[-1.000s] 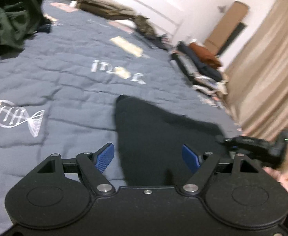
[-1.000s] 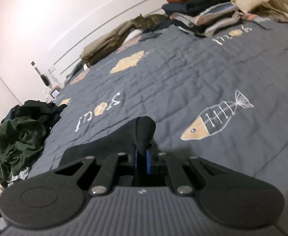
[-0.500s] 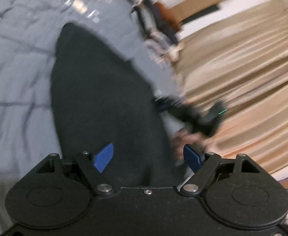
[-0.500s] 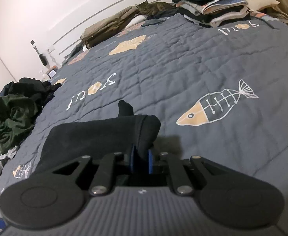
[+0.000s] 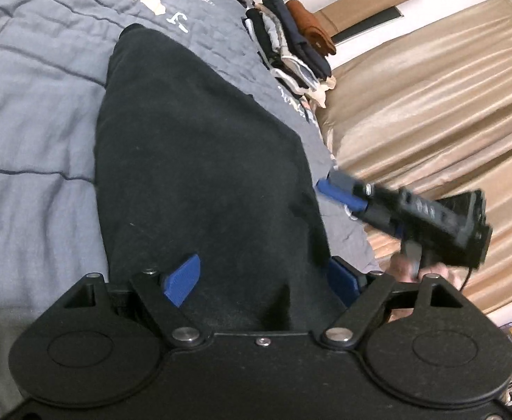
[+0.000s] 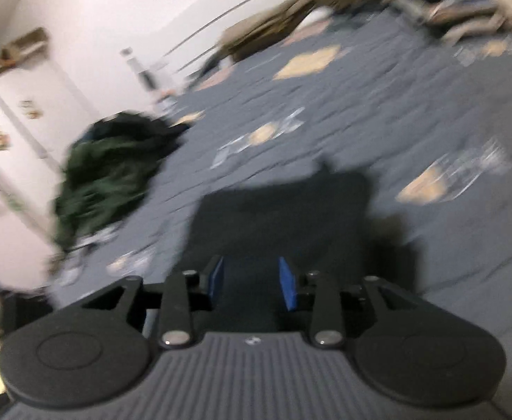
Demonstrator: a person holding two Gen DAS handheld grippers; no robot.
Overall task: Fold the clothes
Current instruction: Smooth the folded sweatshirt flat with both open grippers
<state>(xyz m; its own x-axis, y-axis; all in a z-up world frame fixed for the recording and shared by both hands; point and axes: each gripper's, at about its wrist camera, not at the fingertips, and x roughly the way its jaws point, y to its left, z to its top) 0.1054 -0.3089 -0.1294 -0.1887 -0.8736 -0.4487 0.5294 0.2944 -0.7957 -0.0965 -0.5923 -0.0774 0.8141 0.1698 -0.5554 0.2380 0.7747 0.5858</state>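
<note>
The black garment (image 5: 200, 161) lies flat on the bed's grey-blue quilt (image 5: 35, 133), a dark matte cloth with a soft, slightly fuzzy surface and no print. In the left wrist view it spreads as a long tapering shape, wide near the camera and narrowing to a rounded end near the white lettering stitched on the quilt. Its edges look smooth, with a small pucker along the edge nearest the curtain (image 5: 441, 105).

The left tool (image 5: 261, 281) stands over the near end of the garment with its blue pads (image 5: 182, 281) wide apart; the cloth lies beneath and between them, but the pads do not press it. To the right of the garment, just off its edge, the right tool (image 5: 340, 194) points toward the cloth, with a hand partly visible below it.

In the blurred right wrist view the garment (image 6: 277, 217) appears as a squarish dark panel on the quilt. The right tool (image 6: 252, 281) has just been opening, its jaws now apart with nothing pinched. Left of the garment sits a heap of dark green clothes (image 6: 105, 175). Beyond the garment, a stack of folded clothes (image 5: 291, 45) rests at the quilt's edge.
</note>
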